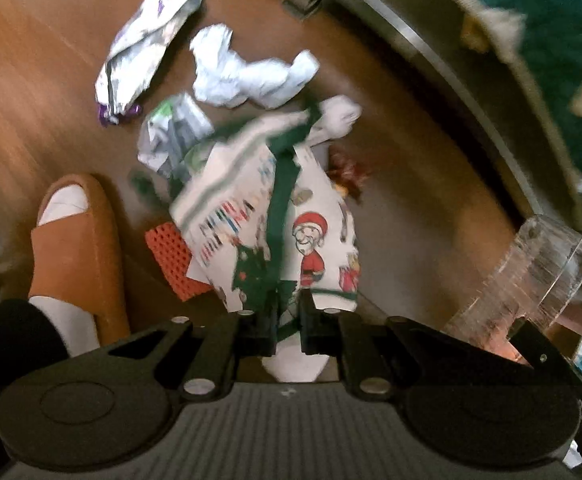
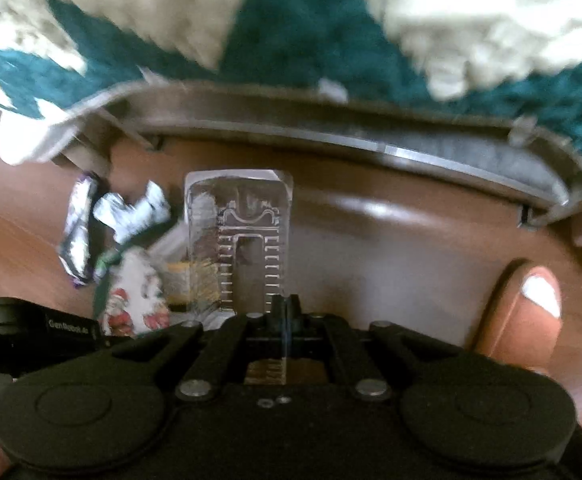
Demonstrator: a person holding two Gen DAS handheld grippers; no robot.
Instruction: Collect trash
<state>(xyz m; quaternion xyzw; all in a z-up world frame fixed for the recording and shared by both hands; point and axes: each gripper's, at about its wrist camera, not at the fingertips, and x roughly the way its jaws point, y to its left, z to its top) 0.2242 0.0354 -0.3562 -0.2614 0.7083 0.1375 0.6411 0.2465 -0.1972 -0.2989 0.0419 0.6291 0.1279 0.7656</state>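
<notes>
In the left wrist view my left gripper (image 1: 287, 312) is shut on the lower edge of a white Christmas wrapper (image 1: 315, 236) printed with a Santa and trimmed with green ribbon; it hangs above the wooden floor. In the right wrist view my right gripper (image 2: 287, 308) is shut on a clear, embossed plastic package (image 2: 243, 232) that stands up from the fingers. The same clear package (image 1: 539, 280) shows at the right edge of the left view. The Christmas wrapper (image 2: 135, 300) appears low on the left of the right view.
On the floor lie a silver and purple wrapper (image 1: 147, 48), crumpled white paper (image 1: 243, 72), a crumpled printed wrapper (image 1: 171, 136) and a red mesh piece (image 1: 171, 264). A foot in an orange slipper (image 1: 75, 248) stands at the left. A curved grey frame (image 1: 431, 40) borders a teal and cream rug (image 1: 551, 20).
</notes>
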